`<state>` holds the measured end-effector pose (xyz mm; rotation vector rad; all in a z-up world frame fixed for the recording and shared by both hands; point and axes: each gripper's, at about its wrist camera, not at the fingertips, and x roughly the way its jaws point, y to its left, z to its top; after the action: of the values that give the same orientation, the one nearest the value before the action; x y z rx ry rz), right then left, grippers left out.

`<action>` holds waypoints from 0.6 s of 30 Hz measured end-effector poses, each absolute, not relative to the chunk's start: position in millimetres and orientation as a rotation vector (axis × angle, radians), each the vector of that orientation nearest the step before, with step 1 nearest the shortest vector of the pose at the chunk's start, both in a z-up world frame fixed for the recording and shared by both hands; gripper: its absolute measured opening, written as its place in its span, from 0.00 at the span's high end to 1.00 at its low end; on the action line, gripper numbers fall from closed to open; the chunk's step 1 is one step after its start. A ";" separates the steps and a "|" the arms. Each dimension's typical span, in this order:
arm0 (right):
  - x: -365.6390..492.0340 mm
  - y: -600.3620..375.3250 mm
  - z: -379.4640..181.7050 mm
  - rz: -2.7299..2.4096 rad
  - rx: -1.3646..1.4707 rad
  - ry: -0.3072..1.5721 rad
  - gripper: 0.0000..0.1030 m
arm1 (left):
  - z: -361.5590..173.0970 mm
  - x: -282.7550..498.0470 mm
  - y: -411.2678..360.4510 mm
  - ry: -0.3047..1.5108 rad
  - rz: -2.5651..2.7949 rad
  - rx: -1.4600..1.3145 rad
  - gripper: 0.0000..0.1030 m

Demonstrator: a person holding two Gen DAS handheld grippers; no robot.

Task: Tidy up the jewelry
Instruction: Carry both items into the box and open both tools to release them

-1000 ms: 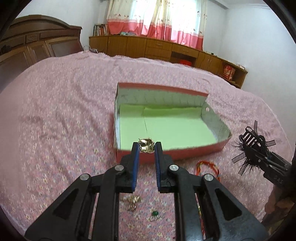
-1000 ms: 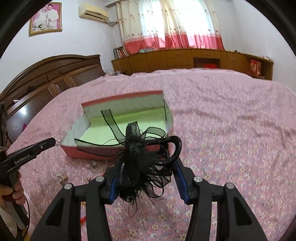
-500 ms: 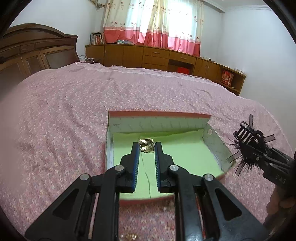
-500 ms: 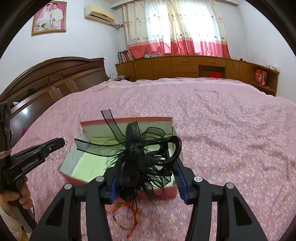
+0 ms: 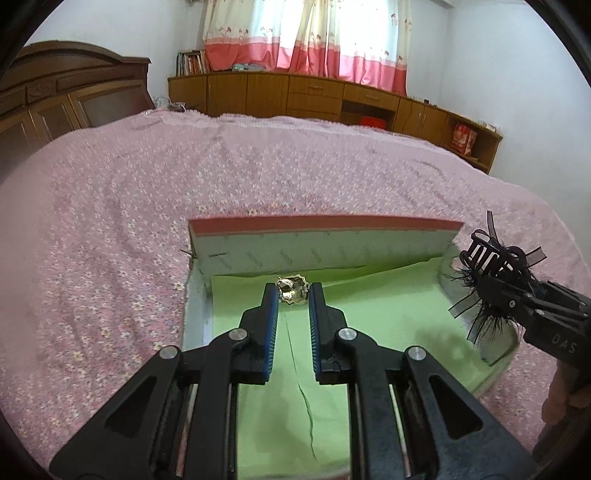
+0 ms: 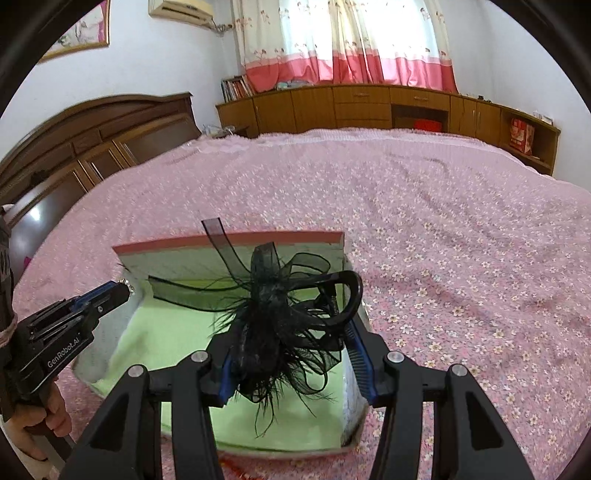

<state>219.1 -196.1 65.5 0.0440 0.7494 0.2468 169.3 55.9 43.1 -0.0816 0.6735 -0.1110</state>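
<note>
Right wrist only: red cord (image 6: 236, 466) at the box's (image 6: 229, 243) near edge.

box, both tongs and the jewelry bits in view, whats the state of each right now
box: open, green-lined, nothing lying inside
gold piece: pinched in the left tongs, above the lining
black feathered hair clip: clamped in the right tongs, over the box
left tongs: shut on the gold piece
right tongs: shut on the hair clip

Pink floral bedspread (image 5: 147, 221) across the whole bed. Dark wooden headboard (image 6: 92, 136) at left edge. Low wooden cabinets (image 5: 314, 96) along far wall, under pink-and-white curtains (image 6: 343, 40). Air conditioner (image 6: 181, 9) mounted high.
</note>
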 end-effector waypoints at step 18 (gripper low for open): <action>253.8 -183.2 26.1 0.174 0.013 0.878 0.48 | 16.8 197.9 55.2 0.770 -0.105 -0.029 0.92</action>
<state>253.8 -183.2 26.1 0.0129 0.8784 0.1741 197.9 55.2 16.8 -0.0291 0.7703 -0.1045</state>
